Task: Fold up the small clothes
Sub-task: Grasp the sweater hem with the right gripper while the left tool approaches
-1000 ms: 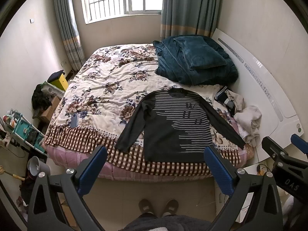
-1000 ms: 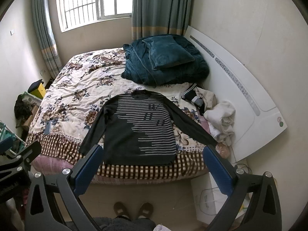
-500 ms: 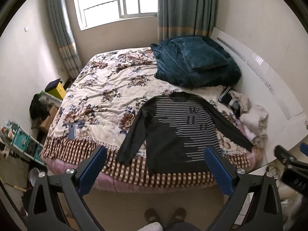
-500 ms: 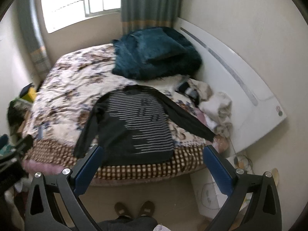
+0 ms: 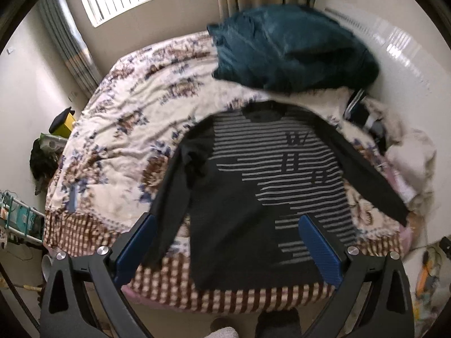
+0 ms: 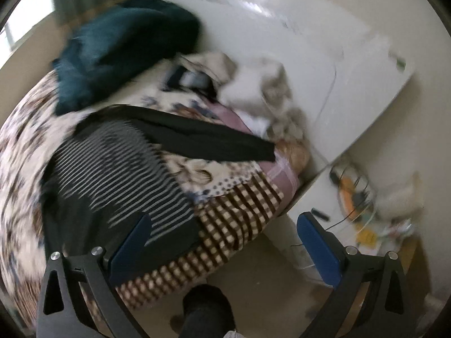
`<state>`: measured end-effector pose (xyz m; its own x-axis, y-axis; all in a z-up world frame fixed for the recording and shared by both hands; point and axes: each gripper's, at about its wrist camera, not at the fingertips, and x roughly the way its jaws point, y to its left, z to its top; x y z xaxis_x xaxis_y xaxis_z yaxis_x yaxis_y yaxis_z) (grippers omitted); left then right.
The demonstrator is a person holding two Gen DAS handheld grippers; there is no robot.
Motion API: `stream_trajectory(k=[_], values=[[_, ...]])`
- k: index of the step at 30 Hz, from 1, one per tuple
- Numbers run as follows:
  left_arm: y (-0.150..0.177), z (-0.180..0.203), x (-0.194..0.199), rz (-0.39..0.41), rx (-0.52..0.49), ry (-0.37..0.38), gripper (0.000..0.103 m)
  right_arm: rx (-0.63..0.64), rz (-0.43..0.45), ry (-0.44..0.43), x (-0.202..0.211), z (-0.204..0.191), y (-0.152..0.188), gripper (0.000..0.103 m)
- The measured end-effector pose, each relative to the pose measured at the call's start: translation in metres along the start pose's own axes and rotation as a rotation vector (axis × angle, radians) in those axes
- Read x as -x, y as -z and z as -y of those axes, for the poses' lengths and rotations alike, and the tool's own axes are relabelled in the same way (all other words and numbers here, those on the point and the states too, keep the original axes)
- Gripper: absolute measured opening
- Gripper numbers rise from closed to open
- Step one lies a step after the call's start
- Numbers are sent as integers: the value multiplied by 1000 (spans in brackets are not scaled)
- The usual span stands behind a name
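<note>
A dark long-sleeved sweater [image 5: 253, 197] with grey stripes lies flat, face up, on the floral bed cover [image 5: 126, 118], hem at the near edge and both sleeves spread. My left gripper [image 5: 228, 246] is open and empty, above the hem area. My right gripper [image 6: 222, 243] is open and empty, over the bed's near right corner; the sweater [image 6: 118, 169] lies to its left and its right sleeve [image 6: 203, 138] stretches toward the corner. The right wrist view is blurred by motion.
A teal blanket pile [image 5: 290, 50] sits at the head of the bed. Loose pale clothes [image 6: 253, 84] lie by the white headboard [image 6: 324, 70]. A bedside table with cables [image 6: 363, 202] stands right of the bed. A cluttered shelf [image 5: 19, 222] stands on the left.
Both grippers have moved forward and down toward the bed. The right gripper has swung to the right, toward the sweater's right sleeve and the bed corner. The sweater has not moved.
</note>
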<state>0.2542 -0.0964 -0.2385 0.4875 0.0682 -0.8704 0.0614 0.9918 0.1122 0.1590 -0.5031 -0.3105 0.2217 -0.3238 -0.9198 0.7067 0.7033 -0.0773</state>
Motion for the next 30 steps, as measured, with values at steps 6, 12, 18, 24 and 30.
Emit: stream_trajectory(k=[6,12,18,24,30], values=[[-9,73,-162,-228,6,-17,103,-256,-122,5,-191,52,-53,103],[1,146,-300,-373,-57,-21,103,-530,-280,-7,-368,108,-68,76],[-4,175,-337,-342,-78,50,103,-810,-88,-34,-427,131,-61,51],[3,163,-324,-259,-95,80,103,-602,35,54,-422,92,-84,7],[5,119,-296,-236,-15,109,103,-425,176,18,-340,35,-115,6]])
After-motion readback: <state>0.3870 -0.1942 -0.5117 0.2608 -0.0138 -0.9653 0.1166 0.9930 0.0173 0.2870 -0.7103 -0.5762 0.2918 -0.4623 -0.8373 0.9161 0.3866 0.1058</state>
